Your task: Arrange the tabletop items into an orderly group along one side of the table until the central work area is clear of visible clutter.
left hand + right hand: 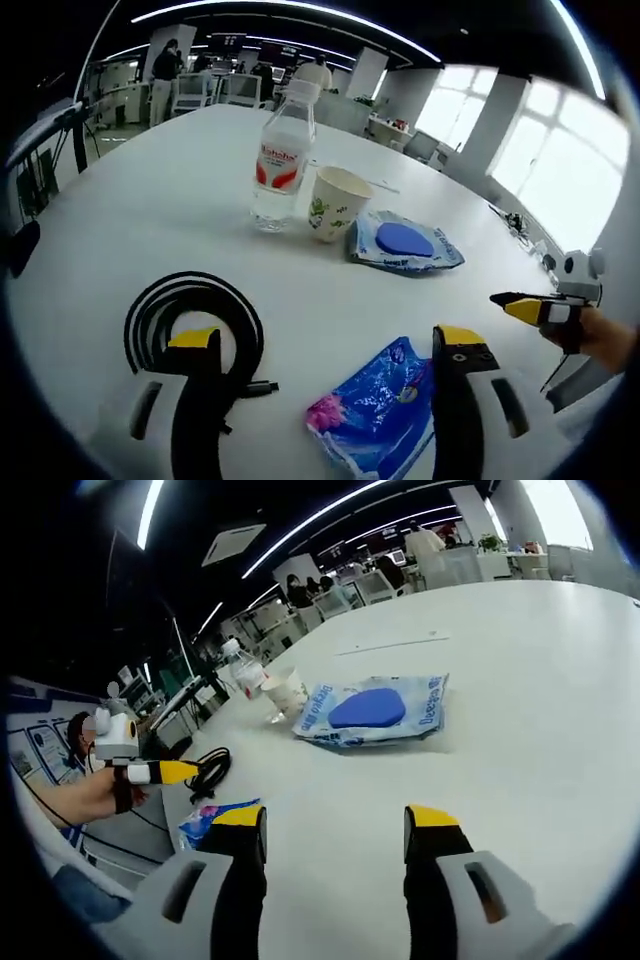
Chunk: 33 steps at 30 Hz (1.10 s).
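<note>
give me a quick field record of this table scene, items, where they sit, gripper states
surface: white table
water bottle: upright, beside paper cup
wipes pack: flat, to the cup's right in the left gripper view
black cable: coiled, by left gripper
blue packet: flat, between the left gripper's jaws
left gripper: open, holding nothing
right gripper: open, holding nothing, pointed toward wipes pack
</note>
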Motion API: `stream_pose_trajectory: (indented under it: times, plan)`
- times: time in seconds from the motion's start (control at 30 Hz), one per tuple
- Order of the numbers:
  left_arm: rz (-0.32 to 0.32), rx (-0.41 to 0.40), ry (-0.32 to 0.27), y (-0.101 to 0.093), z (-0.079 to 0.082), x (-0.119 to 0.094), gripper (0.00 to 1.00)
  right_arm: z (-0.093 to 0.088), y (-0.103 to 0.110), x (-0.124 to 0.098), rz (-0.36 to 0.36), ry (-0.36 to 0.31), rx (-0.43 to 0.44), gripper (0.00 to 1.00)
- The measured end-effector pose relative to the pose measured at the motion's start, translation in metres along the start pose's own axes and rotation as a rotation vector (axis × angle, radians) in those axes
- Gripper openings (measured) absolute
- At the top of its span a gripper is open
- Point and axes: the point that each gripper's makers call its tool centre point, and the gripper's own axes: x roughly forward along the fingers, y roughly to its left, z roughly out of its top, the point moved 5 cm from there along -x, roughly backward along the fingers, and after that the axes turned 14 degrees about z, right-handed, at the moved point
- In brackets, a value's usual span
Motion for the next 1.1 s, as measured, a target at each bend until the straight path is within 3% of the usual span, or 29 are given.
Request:
stream_pose_trajectory:
  times: [0.47,0.7,0.83,0.97,1.03,1.1]
  plan:
    - [-0.036,0.055,0.1,0.01,-0.041,-0.029,0.88,-0.016,0.022,0.03,0.092,0.087,-0.023,0.52]
    - [-0.041,0.035,0.11,0.009,-0.04,-0.029,0.87,-0.013,0.026,0.036,0.104,0.096,-0.037,0.51]
    - [-0.055,0.021,0.135,0.01,-0.044,-0.03,0.82,-0.013,0.031,0.039,0.119,0.104,-0.046,0.51]
    - [-0.096,0.036,0.211,0.008,-0.055,-0.032,0.75,-0.022,0.04,0.045,0.151,0.144,-0.063,0.51]
    - [-0.157,0.053,0.269,0.003,-0.065,-0.035,0.66,-0.026,0.041,0.048,0.158,0.155,-0.065,0.5]
    - [-0.164,0.047,0.331,0.002,-0.075,-0.036,0.57,-0.03,0.044,0.051,0.169,0.174,-0.071,0.49]
